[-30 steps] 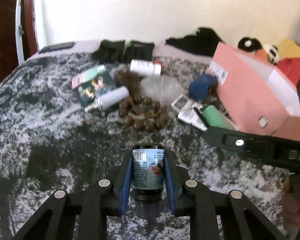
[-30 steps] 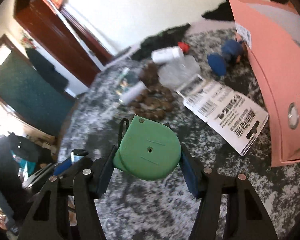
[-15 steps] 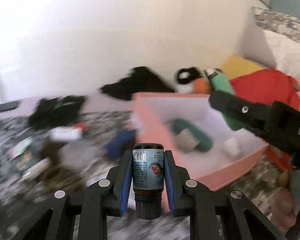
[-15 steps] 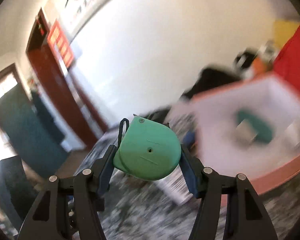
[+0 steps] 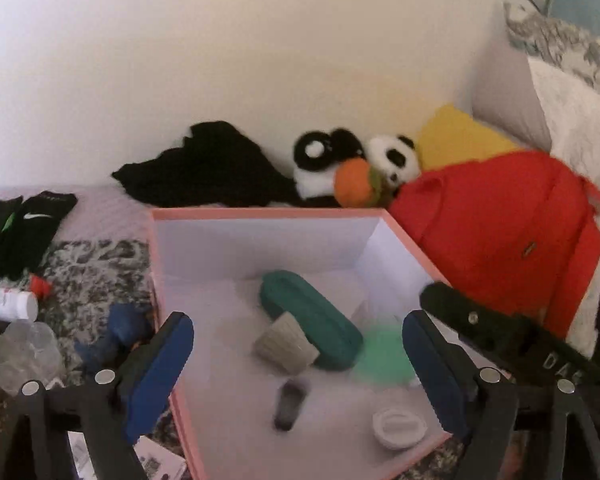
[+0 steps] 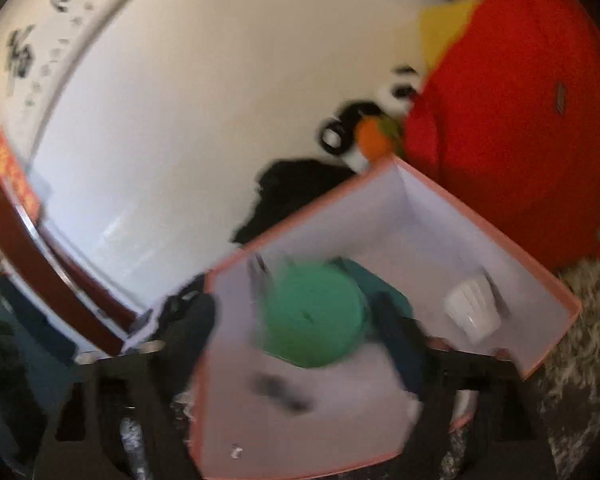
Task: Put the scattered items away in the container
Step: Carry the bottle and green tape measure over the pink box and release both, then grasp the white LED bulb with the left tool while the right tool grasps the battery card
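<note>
Pink box (image 5: pixel 260 213) holds teal case (image 5: pixel 310 320), green tape measure (image 6: pixel 312 316); left gripper (image 5: pixel 298 364) and right gripper (image 6: pixel 300 344) gape, empty.

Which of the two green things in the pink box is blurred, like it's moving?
The light green round one, smeared beside the sharp, long dark green case in the pink box.

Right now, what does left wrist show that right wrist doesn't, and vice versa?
Left wrist only: white pill bottle, clear plastic bag and black socks on the blanket left of the box, plus a grey cup inside it.
Right wrist only: dark red door frame and wall calligraphy.
Both: pink box, blurred green tape measure, white lid, small dark bottle, red backpack, panda toy.
</note>
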Demonstrator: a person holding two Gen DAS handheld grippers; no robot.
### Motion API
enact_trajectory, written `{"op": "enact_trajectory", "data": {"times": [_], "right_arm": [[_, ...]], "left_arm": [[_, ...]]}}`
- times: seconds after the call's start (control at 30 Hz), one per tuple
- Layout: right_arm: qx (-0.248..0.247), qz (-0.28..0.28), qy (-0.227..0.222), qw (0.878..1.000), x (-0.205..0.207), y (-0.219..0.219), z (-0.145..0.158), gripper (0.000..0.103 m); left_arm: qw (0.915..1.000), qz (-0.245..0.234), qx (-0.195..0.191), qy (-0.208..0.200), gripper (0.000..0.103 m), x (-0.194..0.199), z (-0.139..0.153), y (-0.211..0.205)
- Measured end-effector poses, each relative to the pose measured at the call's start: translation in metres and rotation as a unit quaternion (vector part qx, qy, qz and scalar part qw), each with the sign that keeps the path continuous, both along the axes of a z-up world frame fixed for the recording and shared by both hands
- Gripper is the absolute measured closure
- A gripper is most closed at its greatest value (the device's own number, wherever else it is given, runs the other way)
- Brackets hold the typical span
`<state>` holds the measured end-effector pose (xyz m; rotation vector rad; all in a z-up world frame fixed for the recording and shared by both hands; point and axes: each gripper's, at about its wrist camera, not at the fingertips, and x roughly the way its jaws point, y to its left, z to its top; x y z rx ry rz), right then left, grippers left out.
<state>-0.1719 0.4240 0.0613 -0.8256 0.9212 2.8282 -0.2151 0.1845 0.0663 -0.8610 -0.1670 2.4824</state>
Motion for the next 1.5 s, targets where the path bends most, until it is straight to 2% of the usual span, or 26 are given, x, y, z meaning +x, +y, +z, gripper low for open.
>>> {"op": "enact_trajectory", "data": {"times": [0.13,0.27,0.4,0.53,0.6,0.7,0.8,0.9,1.0,1.03,1.07,1.13,1.17,1.2,1.37,1.4,1.43,1.5], "right_arm": [[0.013,0.002,0.021,1.000,0.009,-0.012,0.008,0.013],[0.041,0.021,0.046,0.998,0.020,-0.044,0.022,0.013],[0.088,0.094,0.064,0.990,0.020,-0.116,0.030,0.013],[0.146,0.176,0.062,0.972,0.014,-0.203,0.023,0.013],[0.176,0.221,0.044,0.958,0.008,-0.252,0.007,0.013],[0.218,0.267,-0.001,0.939,-0.003,-0.304,-0.025,0.013],[0.280,0.264,-0.066,0.921,-0.016,-0.332,-0.062,0.013],[0.366,0.254,-0.145,0.884,-0.029,-0.345,-0.104,0.013],[0.439,0.256,-0.181,0.842,-0.036,-0.351,-0.136,0.013],[0.466,0.252,-0.188,0.827,-0.039,-0.352,-0.146,0.014],[0.485,0.245,-0.193,0.817,-0.043,-0.351,-0.154,0.014],[0.515,0.231,-0.203,0.800,-0.053,-0.348,-0.167,0.014],[0.518,0.229,-0.206,0.798,-0.060,-0.347,-0.174,0.015],[0.514,0.229,-0.204,0.801,-0.066,-0.345,-0.177,0.015],[0.483,0.229,-0.183,0.825,-0.091,-0.336,-0.179,0.014],[0.477,0.231,-0.178,0.829,-0.095,-0.334,-0.180,0.014],[0.463,0.238,-0.177,0.835,-0.098,-0.331,-0.179,0.014],[0.430,0.256,-0.176,0.847,-0.103,-0.327,-0.174,0.046]], "left_arm": [[0.9990,0.034,-0.024,0.018,0.012,0.013,0.003,-0.046],[0.9949,0.086,-0.046,0.027,0.010,0.033,-0.003,-0.116],[0.9841,0.153,-0.084,0.033,0.007,0.051,-0.019,-0.191],[0.9768,0.187,-0.103,0.012,0.006,0.058,-0.046,-0.252],[0.9744,0.194,-0.114,0.005,0.006,0.059,-0.062,-0.275],[0.9748,0.174,-0.139,-0.017,0.006,0.047,-0.089,-0.293],[0.9756,0.140,-0.166,-0.029,0.006,0.027,-0.109,-0.293],[0.9748,0.104,-0.194,-0.037,0.007,0.004,-0.131,-0.290],[0.9716,0.091,-0.209,-0.063,0.007,-0.021,-0.154,-0.293],[0.9708,0.087,-0.210,-0.076,0.011,-0.031,-0.164,-0.295],[0.9697,0.082,-0.210,-0.094,0.014,-0.044,-0.175,-0.298],[0.9712,0.074,-0.202,-0.102,0.025,-0.058,-0.185,-0.299],[0.9719,0.069,-0.198,-0.106,0.025,-0.066,-0.190,-0.300],[0.9730,0.065,-0.193,-0.109,0.026,-0.073,-0.194,-0.300],[0.9811,0.043,-0.165,-0.092,0.034,-0.097,-0.192,-0.280],[0.9815,0.039,-0.164,-0.090,0.037,-0.099,-0.194,-0.274],[0.9807,0.036,-0.171,-0.088,0.046,-0.100,-0.196,-0.269],[0.9796,0.033,-0.178,-0.087,0.055,-0.100,-0.196,-0.263]]}}
